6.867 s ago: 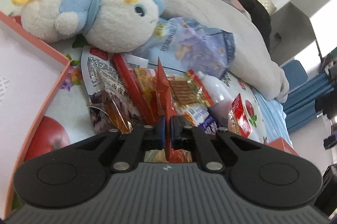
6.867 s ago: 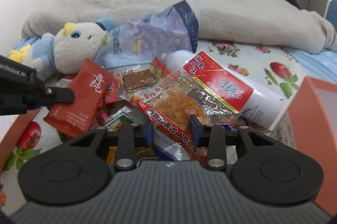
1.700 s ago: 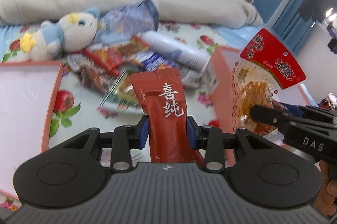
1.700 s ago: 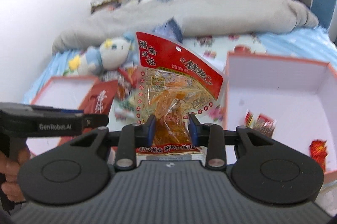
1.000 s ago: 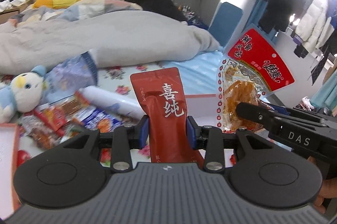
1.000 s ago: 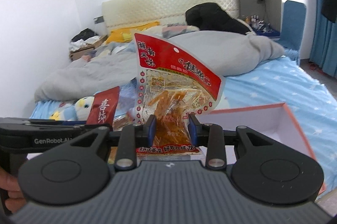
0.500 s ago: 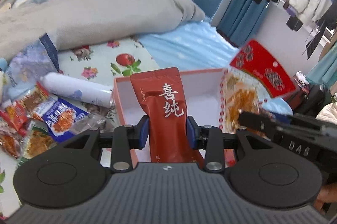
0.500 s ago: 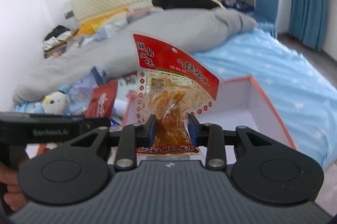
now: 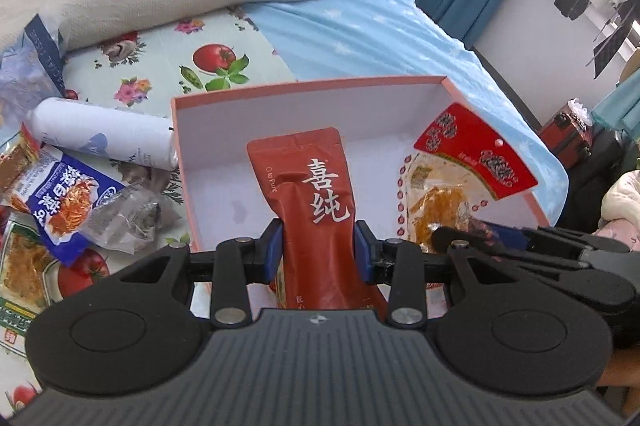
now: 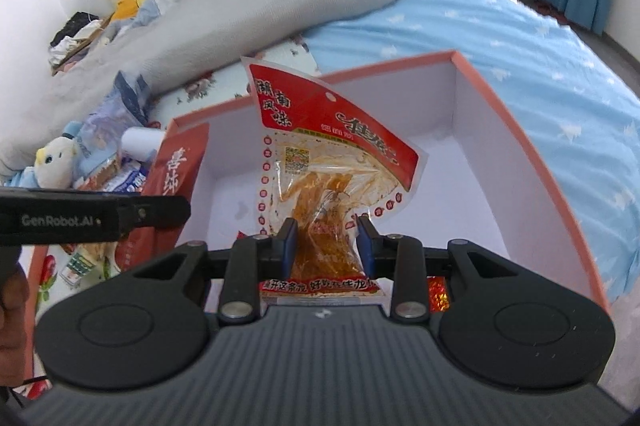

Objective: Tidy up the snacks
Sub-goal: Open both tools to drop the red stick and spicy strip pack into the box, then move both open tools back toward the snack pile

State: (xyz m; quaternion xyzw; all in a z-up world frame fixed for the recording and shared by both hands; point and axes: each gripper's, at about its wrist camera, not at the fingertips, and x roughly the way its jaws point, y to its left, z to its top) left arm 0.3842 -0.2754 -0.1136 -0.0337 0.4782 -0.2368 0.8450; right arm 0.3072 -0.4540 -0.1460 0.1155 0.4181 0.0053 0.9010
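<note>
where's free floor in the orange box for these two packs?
Orange box: white floor bare from the far wall to mid-box. Near right corner holds a small foil packet. Crowded outside its left wall: white bottle, blue packet, other wrappers.

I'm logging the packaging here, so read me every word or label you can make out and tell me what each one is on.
"喜纯": dark red pouch in the left gripper.
"GenRobot.AI": side of the left gripper, seen from the right wrist view.
"佳龙": red header of the clear snack pack in the right gripper.
Blue snack packet: large print too tilted to read.
Smaller print on every pack: too small or blurred.
</note>
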